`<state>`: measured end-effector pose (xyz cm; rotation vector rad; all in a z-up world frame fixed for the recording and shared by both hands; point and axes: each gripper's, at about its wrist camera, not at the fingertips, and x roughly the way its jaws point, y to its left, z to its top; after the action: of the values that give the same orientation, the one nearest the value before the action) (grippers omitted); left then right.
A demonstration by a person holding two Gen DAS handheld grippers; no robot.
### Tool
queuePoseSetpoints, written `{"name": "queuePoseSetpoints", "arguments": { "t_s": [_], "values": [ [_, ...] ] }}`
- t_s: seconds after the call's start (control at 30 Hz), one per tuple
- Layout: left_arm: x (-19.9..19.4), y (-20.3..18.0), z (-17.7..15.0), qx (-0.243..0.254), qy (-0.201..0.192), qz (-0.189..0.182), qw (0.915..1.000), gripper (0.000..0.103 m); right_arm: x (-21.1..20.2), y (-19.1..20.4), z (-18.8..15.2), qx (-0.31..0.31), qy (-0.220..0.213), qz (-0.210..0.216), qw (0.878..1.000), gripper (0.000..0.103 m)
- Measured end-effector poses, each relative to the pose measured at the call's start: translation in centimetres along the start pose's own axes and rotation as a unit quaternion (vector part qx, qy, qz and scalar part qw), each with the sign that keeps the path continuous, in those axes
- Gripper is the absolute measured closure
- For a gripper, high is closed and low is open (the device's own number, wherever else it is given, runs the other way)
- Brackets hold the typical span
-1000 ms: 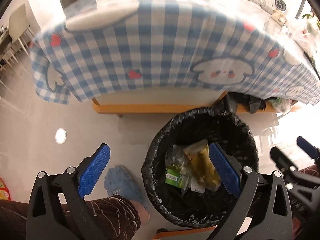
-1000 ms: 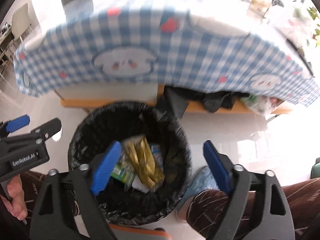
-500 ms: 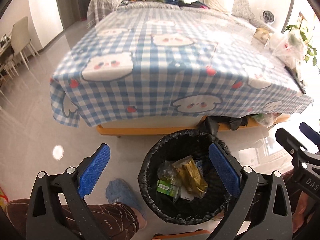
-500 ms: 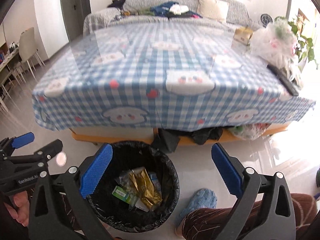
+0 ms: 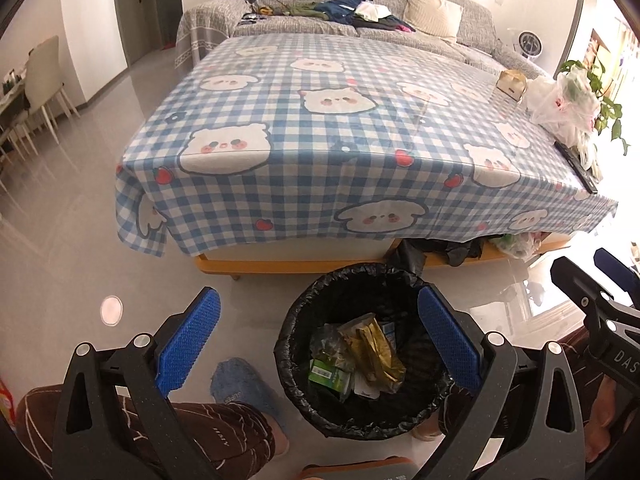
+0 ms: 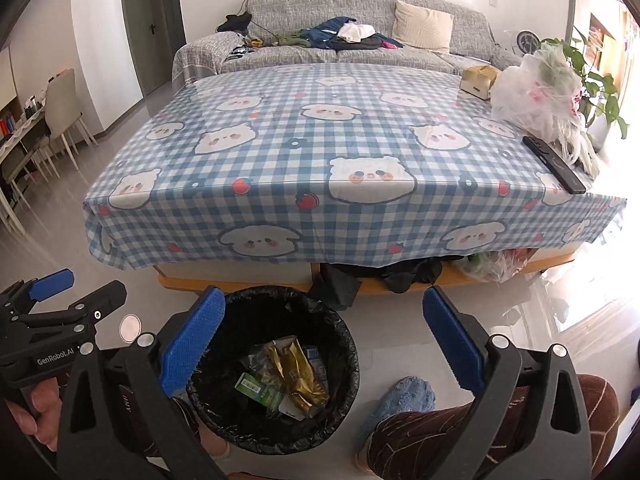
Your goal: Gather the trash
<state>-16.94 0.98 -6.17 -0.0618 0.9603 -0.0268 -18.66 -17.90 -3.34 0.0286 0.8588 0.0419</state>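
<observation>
We see one bin [image 5: 362, 350], round and lined with a black bag, standing upright on the floor with its mouth facing up, just in front of the table's near edge. In the bin lies the trash [image 5: 358, 360]: one gold foil wrapper [image 5: 374, 346], crumpled, its long axis running from the bin's far rim toward its near rim; one small green-and-white box [image 5: 326, 372] to the wrapper's left; some clear crumpled plastic behind that box; a white scrap at the wrapper's near end; and a blue-and-white packet at its far right. Beyond these we cannot count the pieces.

We hold two tongs. The left gripper [image 5: 320, 340] has its two blue pads [image 5: 188, 338] spread wide; nothing sits between them and they touch nothing, one pad to the left of the bin, the other over its right rim. The right gripper [image 6: 324, 340] has just been opening its jaws and they now stand wide apart, with nothing held; its left pad lies over the bin's left rim, its right pad off to the bin's right.

The table [image 6: 280, 152] wears one blue checked cloth. On it, at the end right of the bin, sit one black remote [image 6: 554, 164], one small box [image 6: 478, 80] and a heap of plastic bags [image 6: 536, 96]. One blue slipper [image 5: 240, 386] shows left of the bin.
</observation>
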Motion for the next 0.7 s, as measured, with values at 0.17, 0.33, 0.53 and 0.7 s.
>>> {"name": "queuePoseSetpoints", "arguments": {
  "t_s": [0.17, 0.33, 0.53, 0.7],
  "values": [
    [-0.3, 0.1, 0.1, 0.001, -0.004, 0.001, 1.0, 0.006, 0.0, 0.1, 0.1, -0.003, -0.002, -0.001, 1.0, 0.008],
    [-0.7, -0.1, 0.1, 0.004, -0.011, -0.001, 0.9999, 0.006, -0.1, 0.1, 0.2, -0.007, -0.006, -0.003, 1.0, 0.008],
    [-1.1, -0.3, 0.2, 0.009, -0.019, -0.001, 0.9998, 0.006, -0.1, 0.1, 0.2, -0.01, -0.008, -0.005, 1.0, 0.008],
    [-1.2, -0.3, 0.3, 0.008, -0.021, 0.001, 0.9998, 0.006, -0.1, 0.1, 0.2, -0.011, -0.007, -0.005, 1.0, 0.008]
  ]
}}
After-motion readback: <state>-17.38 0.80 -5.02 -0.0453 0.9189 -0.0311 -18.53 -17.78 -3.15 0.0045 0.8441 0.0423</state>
